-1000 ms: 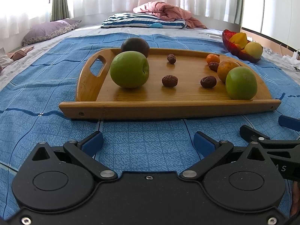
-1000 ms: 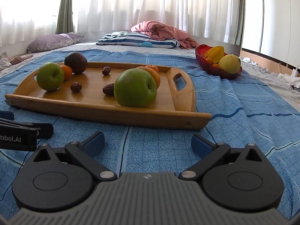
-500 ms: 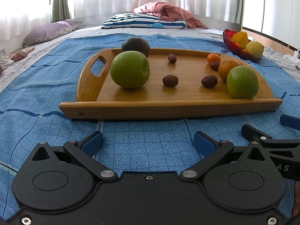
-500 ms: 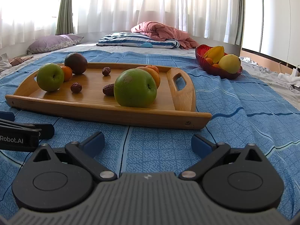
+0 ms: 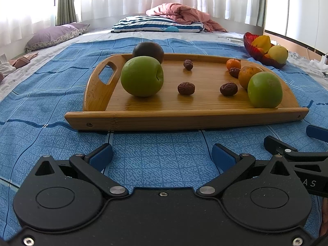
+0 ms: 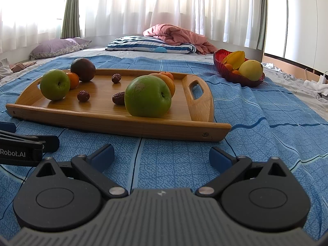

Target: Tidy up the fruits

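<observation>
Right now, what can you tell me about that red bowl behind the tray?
The red bowl looks like translucent ribbed glass with a wavy rim. It sits upright on the blue bedspread, beyond the wooden tray's right handle and apart from it. It holds a yellow round fruit, a starfruit and small orange fruits.

Striped pillow (image 6: 150,45), pink blanket (image 6: 178,33), curtains (image 6: 164,6)

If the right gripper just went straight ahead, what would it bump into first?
Probably the near rim of the wooden tray, which crosses the bed right ahead of the open right gripper. If the gripper cleared the rim, the big green apple looks next, though depth is hard to judge here.
</observation>
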